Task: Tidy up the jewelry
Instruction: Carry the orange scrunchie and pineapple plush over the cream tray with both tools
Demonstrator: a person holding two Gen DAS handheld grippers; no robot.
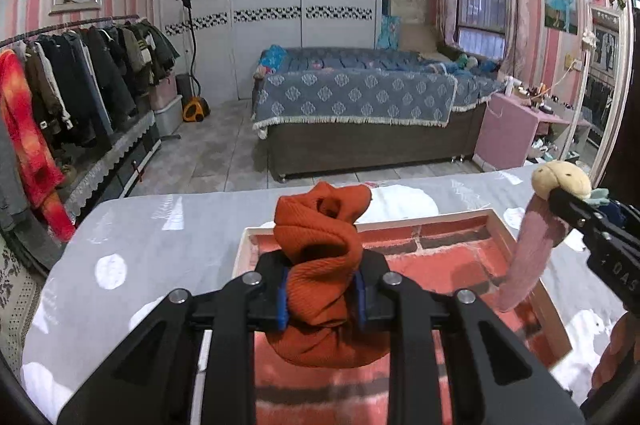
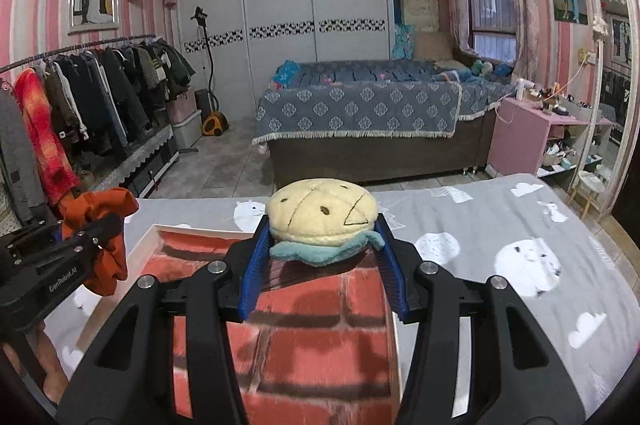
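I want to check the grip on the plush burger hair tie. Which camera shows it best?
The right wrist view: the plush burger sits centered and close, pinched between the right gripper pads. The left wrist view catches it only at the far right edge, small, with its pink band hanging below.

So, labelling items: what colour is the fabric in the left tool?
Rust orange fabric, ribbed; clearest in the left wrist view.

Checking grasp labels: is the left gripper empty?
No: the left gripper is clamped on a bunched orange ribbed fabric scrunchie, held above the shallow brick-patterned tray.
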